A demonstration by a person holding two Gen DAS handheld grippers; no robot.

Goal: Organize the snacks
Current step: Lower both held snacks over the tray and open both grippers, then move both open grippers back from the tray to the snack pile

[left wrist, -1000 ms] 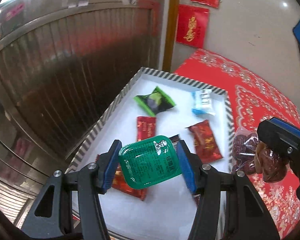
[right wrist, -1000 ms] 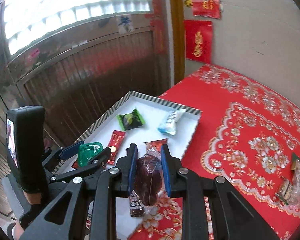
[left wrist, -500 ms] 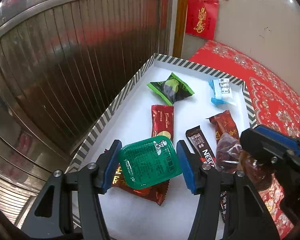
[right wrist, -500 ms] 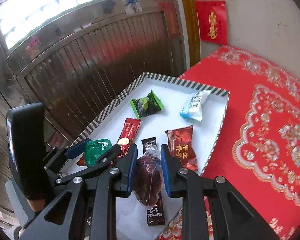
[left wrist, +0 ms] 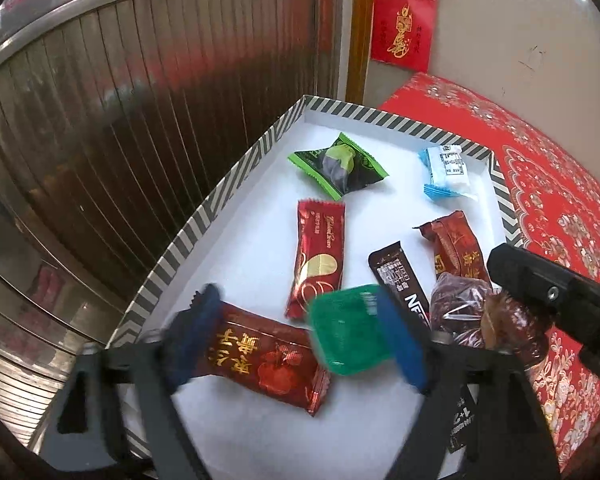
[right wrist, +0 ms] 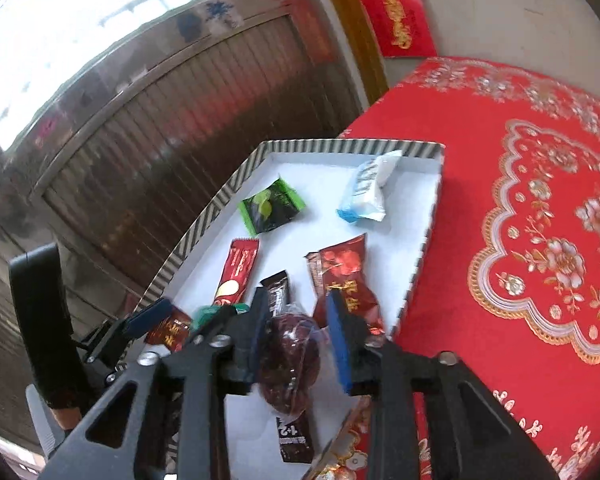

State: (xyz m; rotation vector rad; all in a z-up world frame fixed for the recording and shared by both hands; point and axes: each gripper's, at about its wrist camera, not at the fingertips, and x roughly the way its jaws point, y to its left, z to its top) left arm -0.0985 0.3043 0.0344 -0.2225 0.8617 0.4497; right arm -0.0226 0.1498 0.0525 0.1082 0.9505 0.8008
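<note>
Hovering over the tray [left wrist: 204, 216], both claws have just been opening, releasing green tub [left wrist: 350, 336] and dates [right wrist: 290, 364].

Two wrist fisheyes, close, angled down; shared striped tray [left wrist: 204, 216] [right wrist: 204, 228] of snacks

A home entrance: a table under a red floral cloth [right wrist: 520, 184] stands by a metal shutter door [left wrist: 140, 100], red festive papers [left wrist: 404, 26] on the far wall.

Red floral tablecloth [right wrist: 480, 128], striped tray [left wrist: 228, 188]
</note>
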